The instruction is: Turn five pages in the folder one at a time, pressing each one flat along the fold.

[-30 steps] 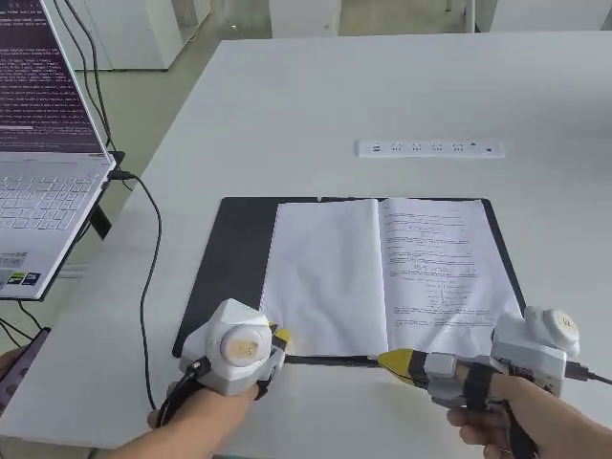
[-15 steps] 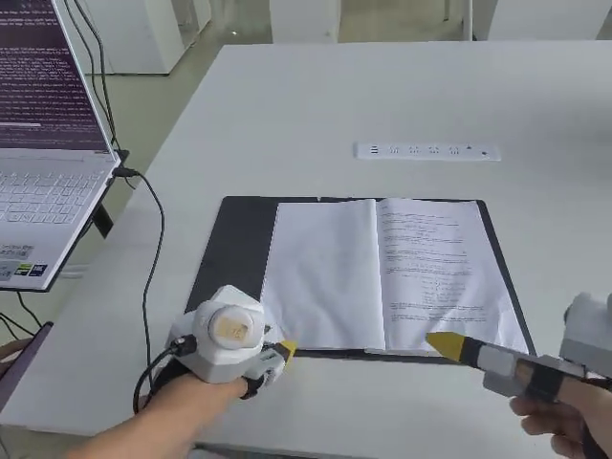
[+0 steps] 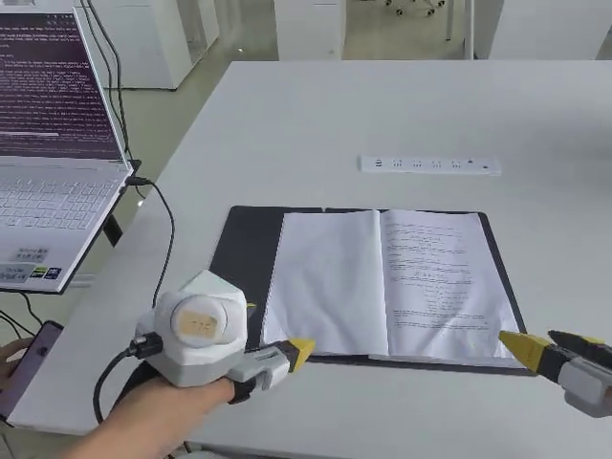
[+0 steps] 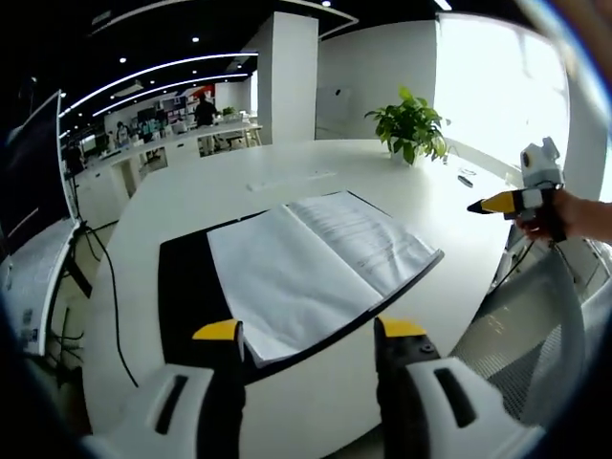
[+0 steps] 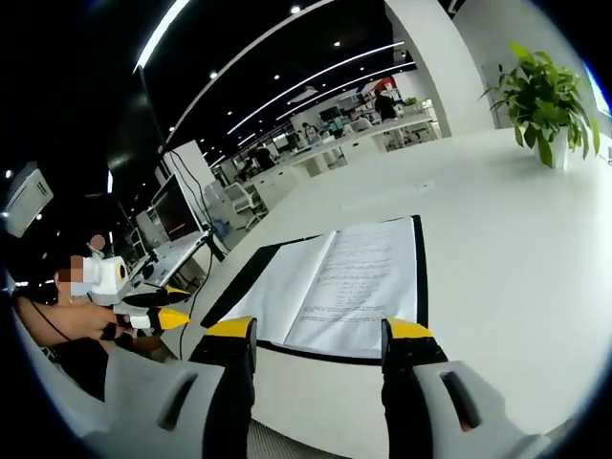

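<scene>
Right now I have the folder [image 3: 244, 258] lying open and flat on the white table [image 3: 316, 105], with a blank page [image 3: 325, 282] on its left and a printed page [image 3: 440, 277] on its right. My left gripper [image 4: 308, 330] hovers just beside the near left corner, jaws spread wide with nothing between them. My right gripper [image 5: 319, 328] hangs off the near right corner, jaws likewise apart and empty, clear of the paper

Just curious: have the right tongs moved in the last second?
Yes. The right tongs slid right along the near edge of the folder, from near the fold to its right corner.
</scene>
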